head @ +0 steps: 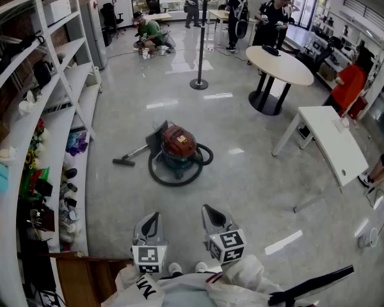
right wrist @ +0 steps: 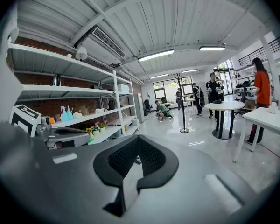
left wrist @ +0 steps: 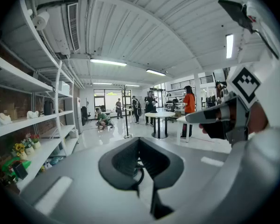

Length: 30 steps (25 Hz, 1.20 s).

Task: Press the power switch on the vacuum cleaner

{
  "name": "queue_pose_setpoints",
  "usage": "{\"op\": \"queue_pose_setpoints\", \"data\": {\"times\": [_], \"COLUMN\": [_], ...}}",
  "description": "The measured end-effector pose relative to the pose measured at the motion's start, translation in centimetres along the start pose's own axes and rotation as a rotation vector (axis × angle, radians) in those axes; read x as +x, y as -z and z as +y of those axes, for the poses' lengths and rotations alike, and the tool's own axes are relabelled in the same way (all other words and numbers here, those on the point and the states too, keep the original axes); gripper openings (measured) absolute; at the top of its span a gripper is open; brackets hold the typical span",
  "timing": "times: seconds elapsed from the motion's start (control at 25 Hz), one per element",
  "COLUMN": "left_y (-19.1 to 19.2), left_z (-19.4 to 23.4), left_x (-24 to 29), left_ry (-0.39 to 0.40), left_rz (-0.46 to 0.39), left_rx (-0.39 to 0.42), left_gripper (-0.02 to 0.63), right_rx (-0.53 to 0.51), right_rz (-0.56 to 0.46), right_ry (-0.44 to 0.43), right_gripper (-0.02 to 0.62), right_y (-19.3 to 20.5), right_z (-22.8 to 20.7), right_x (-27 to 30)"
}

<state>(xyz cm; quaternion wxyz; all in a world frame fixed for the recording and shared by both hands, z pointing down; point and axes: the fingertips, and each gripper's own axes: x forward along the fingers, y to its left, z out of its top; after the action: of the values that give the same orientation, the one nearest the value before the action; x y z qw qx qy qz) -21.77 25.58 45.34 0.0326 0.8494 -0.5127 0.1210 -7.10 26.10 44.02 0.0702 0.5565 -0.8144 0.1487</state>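
Vacuum cleaner (head: 177,147) well ahead of tongs (head: 152,217) (head: 208,209).

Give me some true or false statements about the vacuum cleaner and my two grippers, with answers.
1. The vacuum cleaner sits on the floor, ahead of the left gripper and right gripper. True.
2. Its hose loops round its body. True.
3. The left gripper is clamped on the hose. False: its jaws are together on nothing, short of the vacuum cleaner.
4. The vacuum cleaner stands on the round table. False: it is on the floor; the round table is farther off.
5. The right gripper's jaws are wide apart. False: they are together, empty.
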Motion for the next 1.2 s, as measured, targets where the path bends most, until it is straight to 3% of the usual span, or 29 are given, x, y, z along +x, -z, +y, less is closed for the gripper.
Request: {"op": "queue_pose_setpoints", "data": {"times": [0.72,1.2], "left_y": [-0.6,-1.1], "left_z": [-4.2,-7.2], "left_x": [1.9,2.8], "left_ry": [0.012,0.024], "left_rz": [0.019,-0.014], "left_rx": [0.019,0.052], "left_gripper": [0.000,0.000], "right_rx": [0.033,0.044], "right_rz": [-0.014,-0.053], "right_ry": [-0.030,-0.037], "right_gripper": [0.000,0.000], "right_y": [0.2,0.1], "right_z": [-3.3,-5.3], "right_x": [-2.4,-4.4]}}
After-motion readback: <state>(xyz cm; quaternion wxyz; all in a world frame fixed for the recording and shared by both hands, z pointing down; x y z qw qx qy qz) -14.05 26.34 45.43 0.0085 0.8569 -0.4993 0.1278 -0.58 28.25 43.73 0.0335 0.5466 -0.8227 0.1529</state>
